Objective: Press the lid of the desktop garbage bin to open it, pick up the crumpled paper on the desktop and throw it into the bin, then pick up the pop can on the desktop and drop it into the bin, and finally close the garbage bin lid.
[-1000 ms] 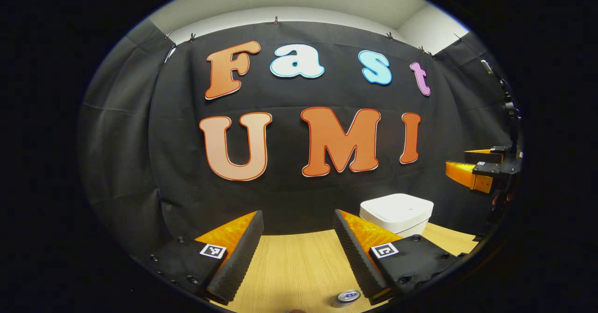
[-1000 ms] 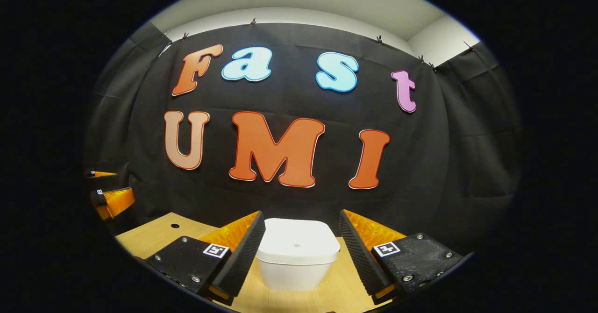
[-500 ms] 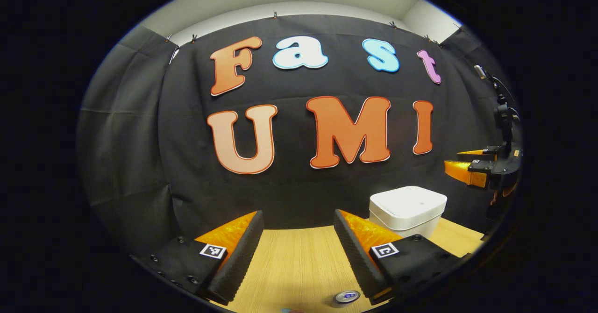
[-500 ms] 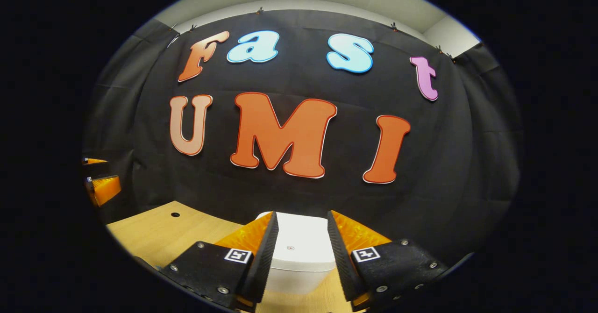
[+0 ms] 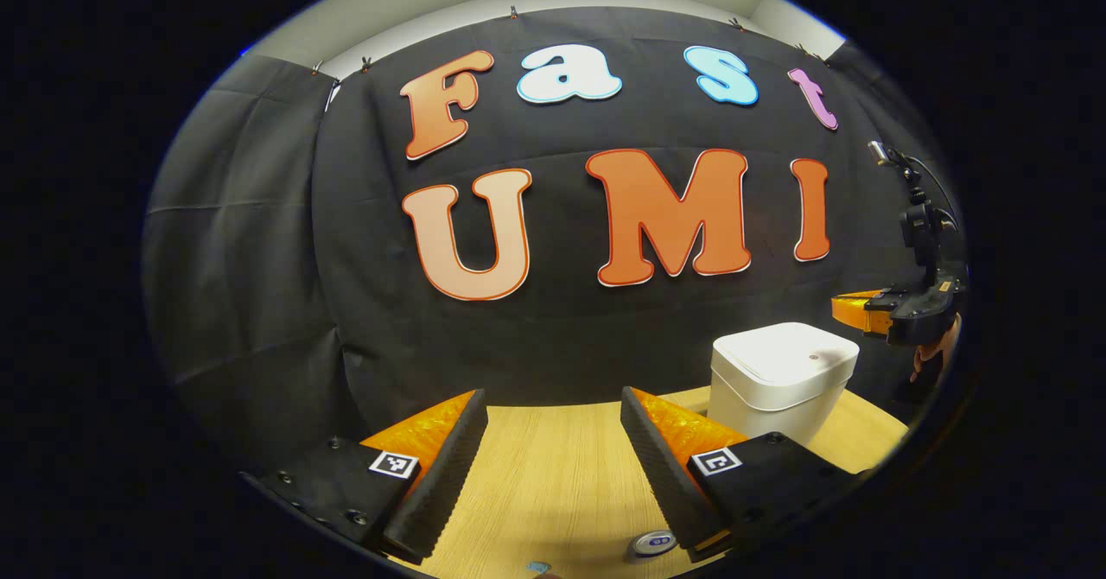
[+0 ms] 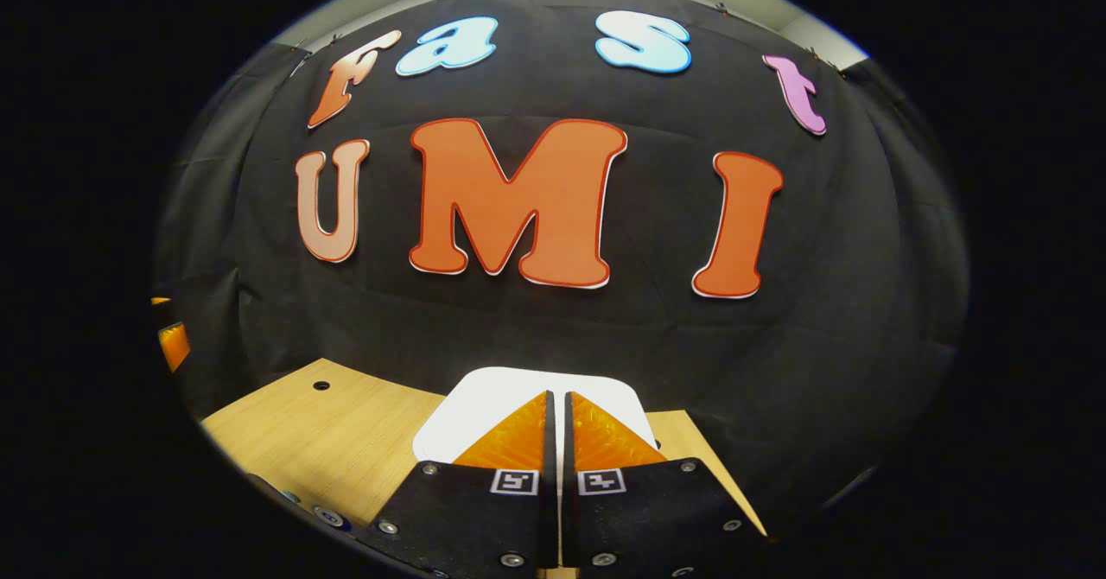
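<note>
Pop can (image 5: pixel 652 543): round metal top showing at the near edge of the pale wood-grain bench (image 5: pixel 553 475). Left gripper (image 5: pixel 553 462): ribbed fingers spread wide, grasping nothing. Right gripper (image 6: pixel 557 441): fingers pressed together, hovering over the lid. Garbage bin (image 5: pixel 782 376): white, smooth, rounded-square, lid lying closed, standing far right.
</note>
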The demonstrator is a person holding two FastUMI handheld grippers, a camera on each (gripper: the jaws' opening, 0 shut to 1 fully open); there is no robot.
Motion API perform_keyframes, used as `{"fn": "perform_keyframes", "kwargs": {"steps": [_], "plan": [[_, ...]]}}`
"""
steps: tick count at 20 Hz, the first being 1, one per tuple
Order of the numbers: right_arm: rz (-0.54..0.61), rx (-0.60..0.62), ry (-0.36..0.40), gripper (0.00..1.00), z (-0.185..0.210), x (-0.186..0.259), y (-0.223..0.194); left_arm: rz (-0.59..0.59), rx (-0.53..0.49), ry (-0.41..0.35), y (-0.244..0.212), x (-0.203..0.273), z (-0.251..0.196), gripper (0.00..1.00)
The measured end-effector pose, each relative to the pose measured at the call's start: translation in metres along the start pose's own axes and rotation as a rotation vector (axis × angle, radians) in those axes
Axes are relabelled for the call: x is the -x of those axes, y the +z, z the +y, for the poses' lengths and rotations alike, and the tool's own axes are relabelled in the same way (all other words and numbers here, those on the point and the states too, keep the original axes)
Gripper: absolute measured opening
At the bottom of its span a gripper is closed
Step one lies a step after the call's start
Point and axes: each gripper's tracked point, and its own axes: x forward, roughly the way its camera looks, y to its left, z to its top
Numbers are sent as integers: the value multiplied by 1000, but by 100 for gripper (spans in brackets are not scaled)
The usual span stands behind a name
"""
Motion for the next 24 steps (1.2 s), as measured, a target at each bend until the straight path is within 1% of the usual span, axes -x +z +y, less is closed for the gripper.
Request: {"fn": "perform_keyframes", "kwargs": {"steps": [2,5,9,10,11,12,16,17,19,22,24], "plan": [[32,-22,17,1,2,-10,-12,9,-7,16,-1,-2,2,99],[77,-15,37,1,4,-22,-31,24,-14,33,-5,-4,2,99],[141,-13,77,1,8,-25,-58,50,-16,40,-11,-8,-3,99],[109,-13,81,1,10,-25,-52,56,-19,40,-13,-9,-5,99],[129,0,89,1,7,-28,-56,61,-21,40,-15,-9,-8,99],[121,-6,89,1,6,-27,-54,68,-23,37,-15,-9,-11,99],[151,-36,108,1,5,-26,-62,84,-40,24,-20,-10,-27,99],[150,-40,112,1,5,-25,-62,91,-41,14,-21,-10,-33,97],[139,-25,115,1,5,-26,-60,98,-31,3,-25,-9,-43,100],[80,39,136,1,6,-24,-50,99,-20,10,-24,-4,-47,99],[81,64,145,1,7,-23,-48,101,-21,13,-28,0,-45,100]]}}
